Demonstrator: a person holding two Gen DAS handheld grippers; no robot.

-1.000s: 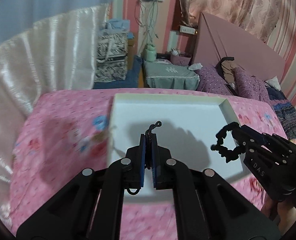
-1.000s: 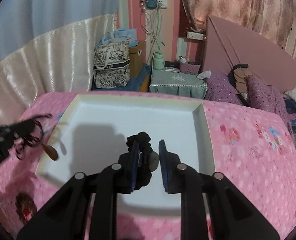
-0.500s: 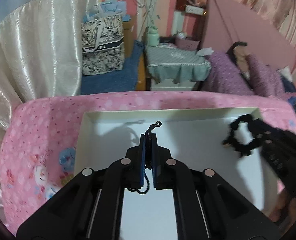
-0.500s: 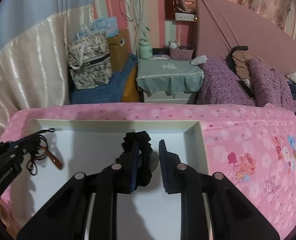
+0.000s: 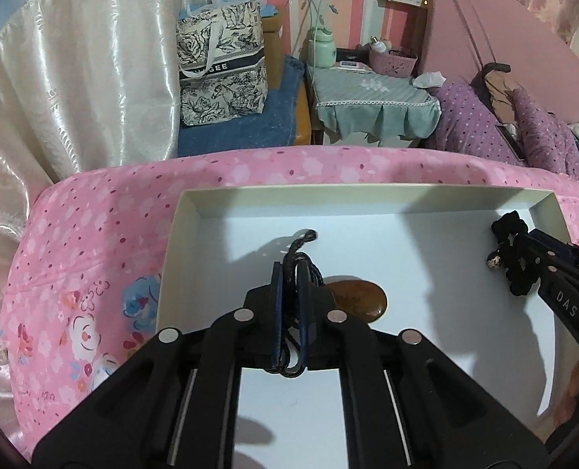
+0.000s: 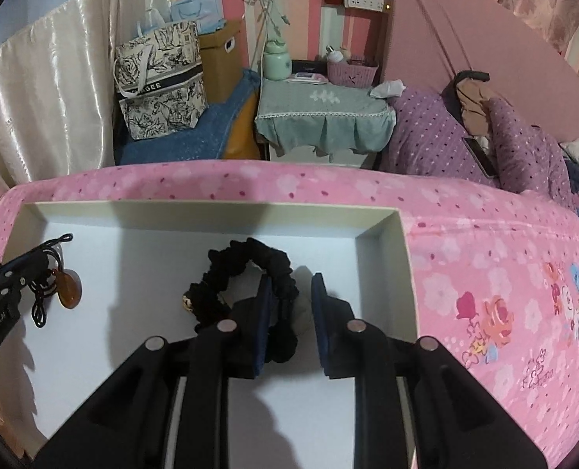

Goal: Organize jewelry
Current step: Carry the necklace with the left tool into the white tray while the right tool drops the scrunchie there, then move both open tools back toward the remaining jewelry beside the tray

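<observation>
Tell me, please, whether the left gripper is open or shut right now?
Shut: the left gripper has its fingers pinched on the black cord necklace over the white tray.

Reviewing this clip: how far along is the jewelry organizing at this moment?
Midway at best. Nothing lies loose in the white tray yet. In hand: the left gripper pinches the black cord necklace, its amber pendant low over the tray floor; the black beaded bracelet hangs on one finger of the right gripper, whose jaws stand apart. Left: releasing both pieces inside.
</observation>
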